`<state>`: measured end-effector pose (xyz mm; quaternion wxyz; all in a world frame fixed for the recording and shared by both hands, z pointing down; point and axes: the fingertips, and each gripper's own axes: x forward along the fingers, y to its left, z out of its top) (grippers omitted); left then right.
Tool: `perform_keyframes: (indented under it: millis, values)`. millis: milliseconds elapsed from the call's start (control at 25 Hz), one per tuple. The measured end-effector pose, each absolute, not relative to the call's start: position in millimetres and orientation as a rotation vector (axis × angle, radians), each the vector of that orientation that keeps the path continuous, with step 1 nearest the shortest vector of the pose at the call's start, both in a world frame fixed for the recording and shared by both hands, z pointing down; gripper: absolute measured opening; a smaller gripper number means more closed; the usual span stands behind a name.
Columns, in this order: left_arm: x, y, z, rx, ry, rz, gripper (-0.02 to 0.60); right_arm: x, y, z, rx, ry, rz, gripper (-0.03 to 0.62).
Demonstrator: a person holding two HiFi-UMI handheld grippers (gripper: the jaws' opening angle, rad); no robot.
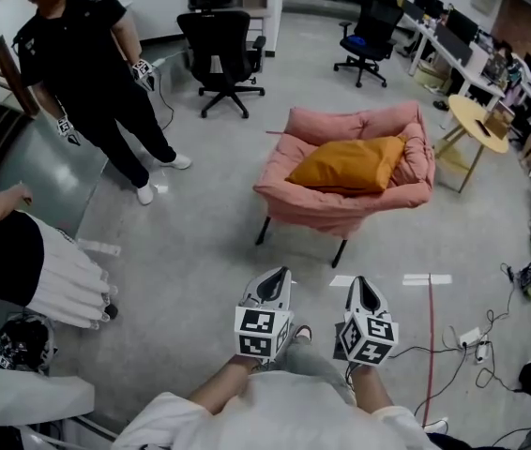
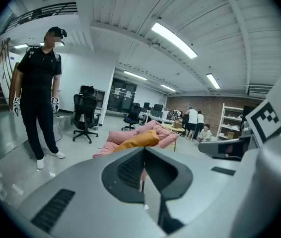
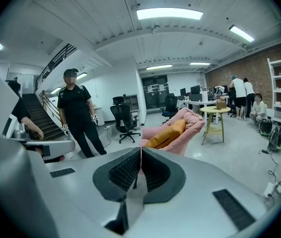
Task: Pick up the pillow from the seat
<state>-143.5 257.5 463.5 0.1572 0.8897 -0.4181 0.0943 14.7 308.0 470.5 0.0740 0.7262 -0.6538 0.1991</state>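
Note:
An orange pillow (image 1: 350,164) lies on the seat of a pink cushioned chair (image 1: 317,204) in the middle of the floor, some way ahead of me. In the left gripper view the pillow (image 2: 133,140) shows just beyond the jaws; in the right gripper view the pillow (image 3: 168,134) sits past the jaw tips. My left gripper (image 1: 274,287) and right gripper (image 1: 366,295) hang side by side close to my body, both pointing toward the chair. Each is shut with nothing between its jaws.
A person in black (image 1: 97,73) stands at the back left near a black office chair (image 1: 220,45). A round wooden side table (image 1: 477,125) stands right of the pink chair. Cables and a power strip (image 1: 472,337) lie on the floor at the right. A staircase (image 3: 41,115) rises at the left.

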Motion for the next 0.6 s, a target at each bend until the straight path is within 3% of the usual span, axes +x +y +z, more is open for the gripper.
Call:
perform_keyframes:
  millis: [600]
  values:
    - [-111.5, 176.2, 476.9, 2.529, -1.195, 0.327, 0.009, 46.9, 226.6, 490.8, 2.154, -1.943, 0.705, 0.029]
